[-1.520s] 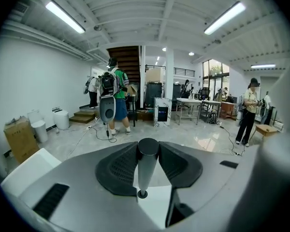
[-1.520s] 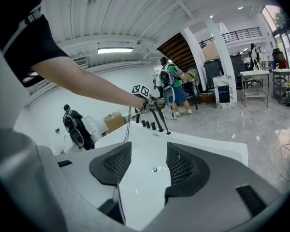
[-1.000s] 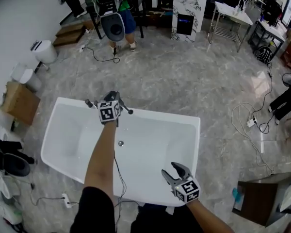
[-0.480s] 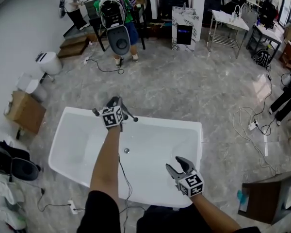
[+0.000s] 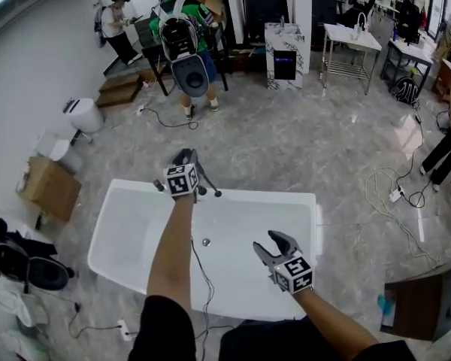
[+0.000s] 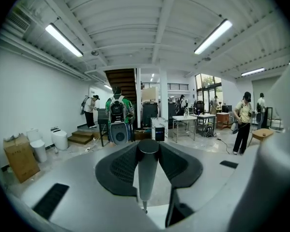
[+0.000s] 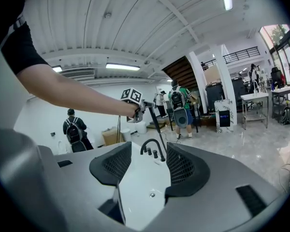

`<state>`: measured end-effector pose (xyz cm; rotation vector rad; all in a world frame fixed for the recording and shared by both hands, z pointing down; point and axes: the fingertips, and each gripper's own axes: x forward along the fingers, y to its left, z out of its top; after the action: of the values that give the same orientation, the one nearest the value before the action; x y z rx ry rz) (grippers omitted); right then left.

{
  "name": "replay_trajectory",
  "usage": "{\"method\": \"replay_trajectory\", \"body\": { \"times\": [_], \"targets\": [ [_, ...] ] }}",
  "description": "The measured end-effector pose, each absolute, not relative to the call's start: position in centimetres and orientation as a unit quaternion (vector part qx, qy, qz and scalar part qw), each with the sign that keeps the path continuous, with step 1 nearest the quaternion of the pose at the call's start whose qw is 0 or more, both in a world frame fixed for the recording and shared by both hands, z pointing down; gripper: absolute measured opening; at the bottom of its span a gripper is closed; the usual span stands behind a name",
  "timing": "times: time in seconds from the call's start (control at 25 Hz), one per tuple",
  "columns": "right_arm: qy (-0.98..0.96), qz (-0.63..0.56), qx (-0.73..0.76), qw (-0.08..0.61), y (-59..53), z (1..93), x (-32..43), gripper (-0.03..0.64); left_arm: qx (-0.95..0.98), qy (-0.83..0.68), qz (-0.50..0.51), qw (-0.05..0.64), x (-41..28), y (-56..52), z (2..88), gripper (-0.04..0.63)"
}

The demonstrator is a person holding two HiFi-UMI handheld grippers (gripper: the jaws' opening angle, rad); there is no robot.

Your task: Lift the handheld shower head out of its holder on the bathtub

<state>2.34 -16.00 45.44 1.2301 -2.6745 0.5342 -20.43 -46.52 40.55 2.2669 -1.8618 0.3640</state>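
Observation:
The white bathtub point(image 5: 310, 201) lies below me, and its black faucet point(image 7: 150, 146) stands on the far rim. My left gripper point(image 5: 186, 157) is held over that rim, shut on the slim dark shower head point(image 6: 147, 178), which stands upright between the jaws. In the right gripper view the shower head point(image 7: 153, 122) slants from the left gripper point(image 7: 144, 104) down toward the fittings on the rim. I cannot tell whether its lower end is clear of the holder. My right gripper point(image 5: 269, 245) hovers open over the tub's near right side with nothing between its jaws.
A person with a backpack point(image 5: 182, 32) stands at a stand beyond the tub, and others are further back. A cardboard box point(image 5: 51, 188) and a white toilet point(image 5: 84, 113) sit at the left. Cables point(image 5: 395, 194) lie on the marble floor at the right, by a dark cabinet point(image 5: 421, 307).
Both grippers have risen above the tub. The left one carries the shower head up with it, and its jaws keep the same grip. The right jaws stay open.

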Motion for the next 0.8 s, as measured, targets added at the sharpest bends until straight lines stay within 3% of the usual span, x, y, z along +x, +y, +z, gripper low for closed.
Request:
{"method": "replay_trajectory", "body": {
  "times": [0.44,0.8],
  "targets": [
    [-0.904,0.169,0.389,0.043,-17.4,40.4,0.5,0.179,0.761,-0.635,0.114,0.067,-20.3,-45.0,35.1,0.129],
    [-0.913,0.124,0.388,0.022,-19.3,36.1,0.3,0.044,0.756,-0.644,0.105,0.053,-20.8,-43.8,32.2,0.129]
  ]
}}
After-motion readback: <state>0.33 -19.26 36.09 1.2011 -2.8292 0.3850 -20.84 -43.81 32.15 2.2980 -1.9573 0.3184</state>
